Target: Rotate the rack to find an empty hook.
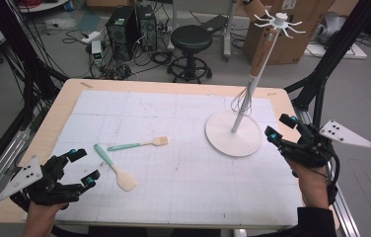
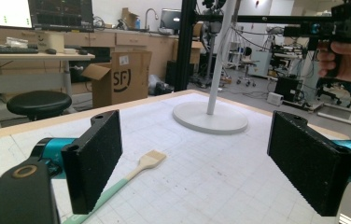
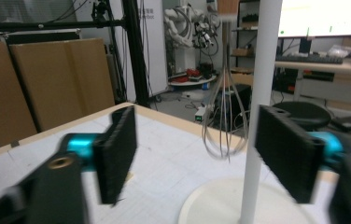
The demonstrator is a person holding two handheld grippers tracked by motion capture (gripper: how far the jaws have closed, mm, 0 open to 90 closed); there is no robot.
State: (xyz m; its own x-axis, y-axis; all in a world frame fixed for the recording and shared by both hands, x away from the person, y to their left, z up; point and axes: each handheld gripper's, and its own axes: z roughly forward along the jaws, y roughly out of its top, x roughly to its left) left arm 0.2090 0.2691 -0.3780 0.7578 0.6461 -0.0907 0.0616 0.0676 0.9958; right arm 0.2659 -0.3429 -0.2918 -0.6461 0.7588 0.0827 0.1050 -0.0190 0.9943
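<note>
On the stand (image 1: 234, 133) near the table's far right corner, a whisk (image 1: 245, 96) is hung; spatula (image 1: 116, 169) and brush (image 1: 139, 144) remain unhung; left gripper (image 1: 84, 166) and right gripper (image 1: 281, 127) are spread, empty.

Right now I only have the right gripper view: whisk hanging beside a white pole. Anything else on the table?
Observer: Yes, a spatula and a brush lie left of the stand's base.
Operator: Left tongs holding either?
Observer: No, open and empty, just short of the spatula.
Operator: What holds the whisk?
Observer: A hook on the stand's top; its handle runs up along the pole.
</note>
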